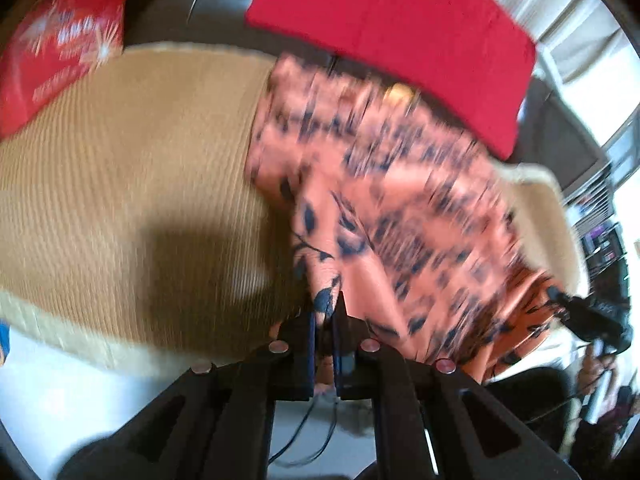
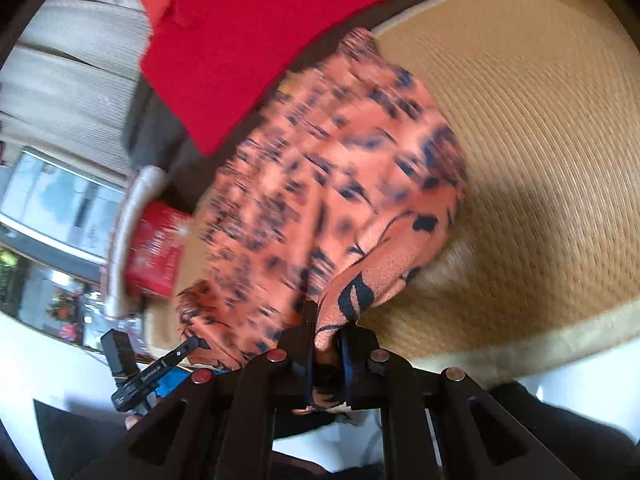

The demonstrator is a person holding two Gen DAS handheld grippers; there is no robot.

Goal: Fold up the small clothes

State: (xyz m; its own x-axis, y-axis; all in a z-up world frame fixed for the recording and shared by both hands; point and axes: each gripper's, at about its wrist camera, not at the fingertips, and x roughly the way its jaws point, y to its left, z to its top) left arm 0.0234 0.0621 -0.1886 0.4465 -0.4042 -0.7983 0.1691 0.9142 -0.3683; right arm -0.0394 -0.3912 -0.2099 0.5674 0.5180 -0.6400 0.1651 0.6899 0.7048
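A small orange garment with a dark leaf print (image 1: pixel 392 184) hangs lifted over a tan woven mat (image 1: pixel 132 168). My left gripper (image 1: pixel 325 312) is shut on one corner of it. My right gripper (image 2: pixel 328 324) is shut on another corner of the same garment (image 2: pixel 328 184), which stretches between the two. The right gripper also shows at the right edge of the left wrist view (image 1: pixel 588 316), and the left gripper shows at the lower left of the right wrist view (image 2: pixel 188 346). Both views are motion-blurred.
A red cloth (image 1: pixel 400 36) lies folded beyond the garment, on a dark sofa back (image 1: pixel 208 4); it also shows in the right wrist view (image 2: pixel 256 36). A red printed pack (image 1: pixel 60 52) sits at the mat's far left. The mat has a pale border (image 2: pixel 520 344).
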